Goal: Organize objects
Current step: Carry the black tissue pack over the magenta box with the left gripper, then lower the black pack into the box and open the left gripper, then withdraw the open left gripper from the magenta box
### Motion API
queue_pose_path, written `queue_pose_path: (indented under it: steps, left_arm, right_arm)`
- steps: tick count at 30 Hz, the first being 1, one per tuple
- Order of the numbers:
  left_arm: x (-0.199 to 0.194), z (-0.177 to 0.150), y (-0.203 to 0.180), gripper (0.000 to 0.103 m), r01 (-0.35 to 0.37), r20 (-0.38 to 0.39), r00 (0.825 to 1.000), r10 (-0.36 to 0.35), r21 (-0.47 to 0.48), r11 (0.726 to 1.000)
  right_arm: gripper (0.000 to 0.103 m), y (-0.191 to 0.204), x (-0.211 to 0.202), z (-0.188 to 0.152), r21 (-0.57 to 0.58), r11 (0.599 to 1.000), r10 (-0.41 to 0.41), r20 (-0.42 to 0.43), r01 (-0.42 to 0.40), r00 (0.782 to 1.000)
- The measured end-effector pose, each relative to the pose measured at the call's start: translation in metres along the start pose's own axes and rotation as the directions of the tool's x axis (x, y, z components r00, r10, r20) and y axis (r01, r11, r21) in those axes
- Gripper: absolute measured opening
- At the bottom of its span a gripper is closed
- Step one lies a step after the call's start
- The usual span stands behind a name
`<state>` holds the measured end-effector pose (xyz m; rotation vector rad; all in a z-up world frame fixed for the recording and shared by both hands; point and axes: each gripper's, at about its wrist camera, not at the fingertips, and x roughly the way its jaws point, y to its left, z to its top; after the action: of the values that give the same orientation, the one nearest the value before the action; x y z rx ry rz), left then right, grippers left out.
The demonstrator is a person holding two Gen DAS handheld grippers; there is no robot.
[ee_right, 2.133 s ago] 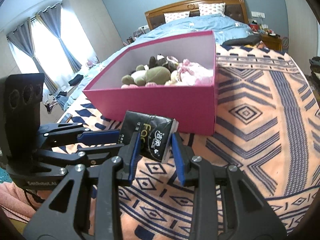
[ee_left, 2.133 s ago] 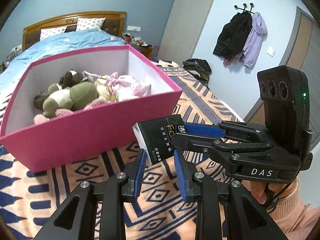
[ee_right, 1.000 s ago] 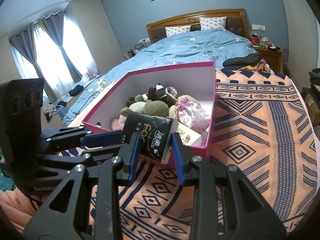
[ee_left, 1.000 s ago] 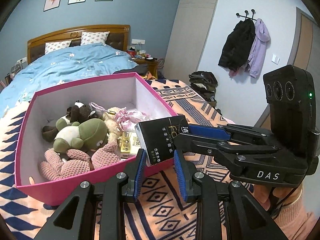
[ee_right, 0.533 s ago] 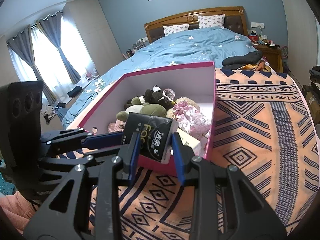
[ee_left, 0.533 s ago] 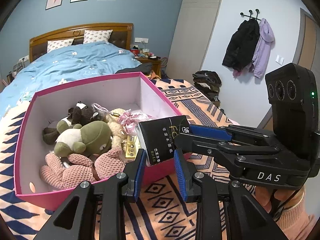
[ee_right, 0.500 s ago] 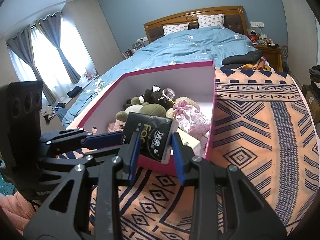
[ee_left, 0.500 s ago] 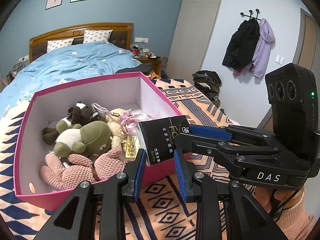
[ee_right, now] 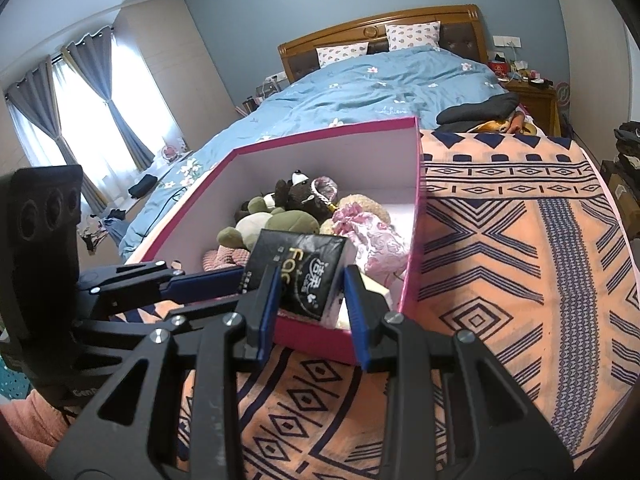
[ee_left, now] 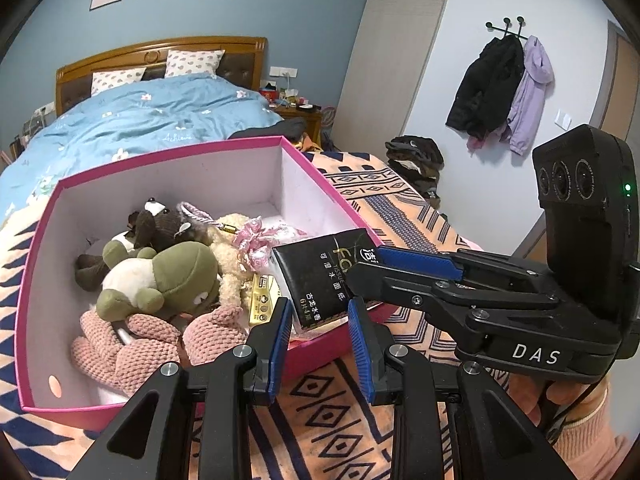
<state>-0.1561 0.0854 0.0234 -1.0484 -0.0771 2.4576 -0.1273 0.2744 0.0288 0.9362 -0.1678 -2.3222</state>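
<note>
I'm mid-placement. The black tissue pack [ee_left: 320, 276] hangs in the air just over the near right corner of the pink box [ee_left: 200, 184], and is not yet set down inside. Both tools seem to share it. The left gripper [ee_left: 320, 336] has its fingers partly open, about the pack's width, with the pack's near end between the tips. The right gripper [ee_right: 310, 312] comes in from the right and looks clamped on the same pack, one finger either side. I can't tell which of them carries the weight.

The box sits on the patterned blanket [ee_left: 320, 412] and already holds stuffed toys [ee_left: 168, 276] and a small gold packet [ee_left: 262, 304], all crowded toward the near left.

My read of the next move: carry the pack a little farther in, past the rim, and lower it onto the bare floor at the far right. Then spread both sets of fingers together so the pack doesn't twist as it drops.
</note>
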Motion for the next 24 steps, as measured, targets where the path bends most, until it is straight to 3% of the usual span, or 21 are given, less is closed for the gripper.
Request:
queue_pose_path:
  steps: [16,19,24]
  left_arm:
    - [0.015,0.002,0.014,0.03,-0.005,-0.029,1.0,0.004,-0.035,0.999]
    - [0.012,0.0,0.016,0.041,-0.035,-0.02,0.999,0.034,-0.035,0.999]
    - [-0.007,-0.01,0.013,0.073,-0.098,0.04,0.994,0.098,-0.004,0.995]
  right_arm:
    - [0.035,-0.005,0.02,0.001,0.013,0.999,-0.037,-0.047,0.037,0.998]
    - [0.037,-0.005,0.02,0.001,0.018,0.998,-0.058,-0.045,0.058,0.997]
    - [0.043,-0.003,0.012,-0.003,0.02,0.998,-0.061,-0.028,0.062,0.998]
